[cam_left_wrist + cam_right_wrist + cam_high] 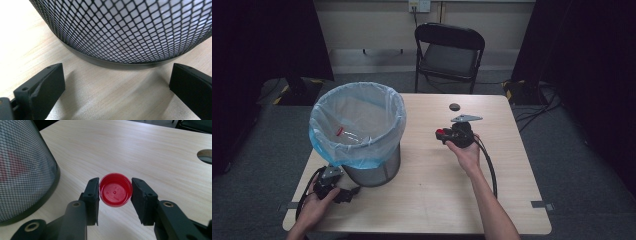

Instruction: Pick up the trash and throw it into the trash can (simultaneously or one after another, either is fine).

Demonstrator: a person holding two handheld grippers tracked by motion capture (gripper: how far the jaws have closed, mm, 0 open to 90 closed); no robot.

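The red bottle cap (115,190) is small, round and shallow, with its open hollow side facing the right gripper view, pinched at its rim between two black jaws. It hangs clear above the wooden tabletop, to the right of the mesh bin (22,170), near it but not touching

Light wood bench (432,200) with a round cable hole (455,106) near the far edge. Black folding chair (449,52) behind it, against a pale wall (372,25) with a socket (419,5) up top. Grey carpet floor (577,165). Dark curtains (262,40) on both sides, cables (537,107) lying on the floor right. Room dim overall.
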